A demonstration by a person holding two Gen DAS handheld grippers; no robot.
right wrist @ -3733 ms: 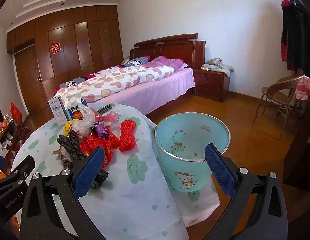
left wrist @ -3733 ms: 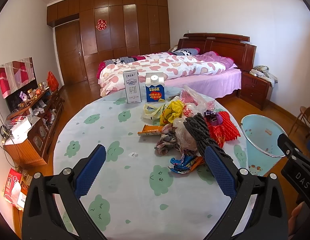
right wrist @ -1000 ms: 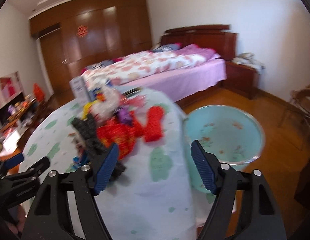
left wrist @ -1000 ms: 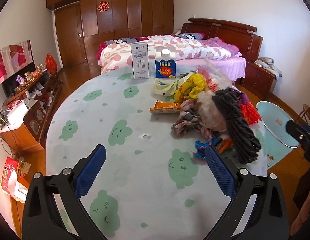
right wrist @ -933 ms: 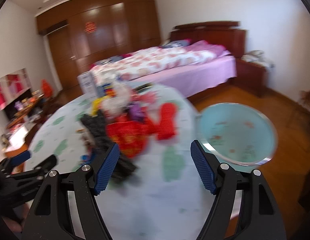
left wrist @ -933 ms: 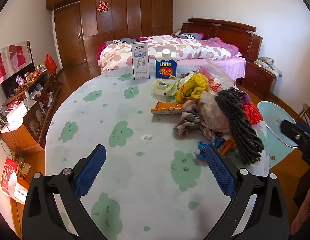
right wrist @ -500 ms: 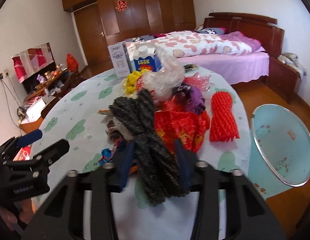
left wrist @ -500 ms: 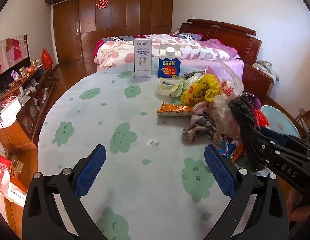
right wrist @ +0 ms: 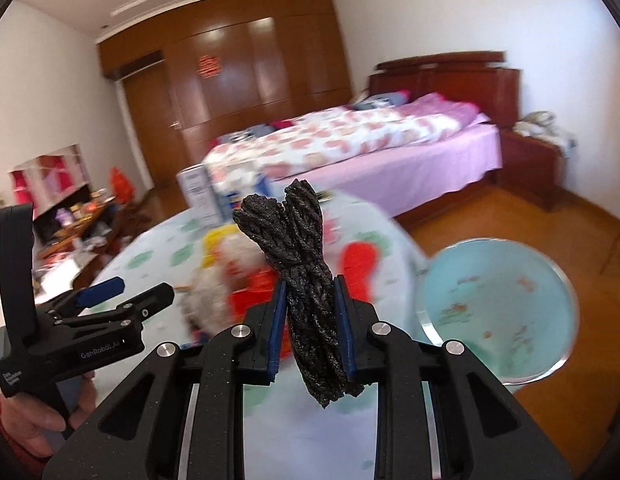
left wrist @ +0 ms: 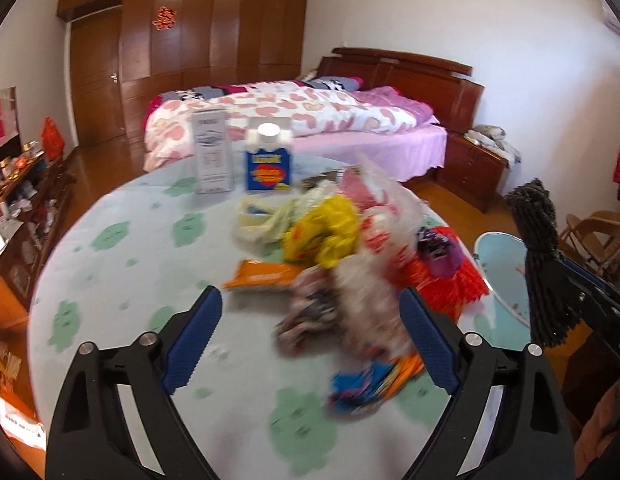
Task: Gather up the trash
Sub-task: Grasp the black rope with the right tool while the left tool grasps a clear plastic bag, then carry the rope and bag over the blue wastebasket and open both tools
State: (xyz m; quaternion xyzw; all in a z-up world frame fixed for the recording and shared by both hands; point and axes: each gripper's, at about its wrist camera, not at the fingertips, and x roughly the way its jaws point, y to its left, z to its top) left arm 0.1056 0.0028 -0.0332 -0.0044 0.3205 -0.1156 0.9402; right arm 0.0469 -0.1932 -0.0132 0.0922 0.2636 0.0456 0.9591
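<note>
My right gripper (right wrist: 309, 292) is shut on a black twisted rope bundle (right wrist: 300, 248) and holds it up above the table edge. The bundle also shows in the left wrist view (left wrist: 538, 248), at the right beside the bin. My left gripper (left wrist: 310, 320) is open and empty above the round table (left wrist: 122, 264), just short of the trash pile (left wrist: 350, 248) of plastic bags, wrappers and red netting. The light blue bin (right wrist: 498, 304) stands on the floor to the right of the table; it also shows in the left wrist view (left wrist: 498, 264).
Two cartons stand at the table's far side, a white one (left wrist: 212, 156) and a blue one (left wrist: 269, 164). A bed (left wrist: 294, 120) lies behind the table. A low cabinet (left wrist: 26, 200) with clutter is on the left and a chair (left wrist: 590, 236) on the right.
My right gripper has shut on the black rope bundle and lifted it off the pile toward the bin side. My left gripper has moved closer to the pile, still open.
</note>
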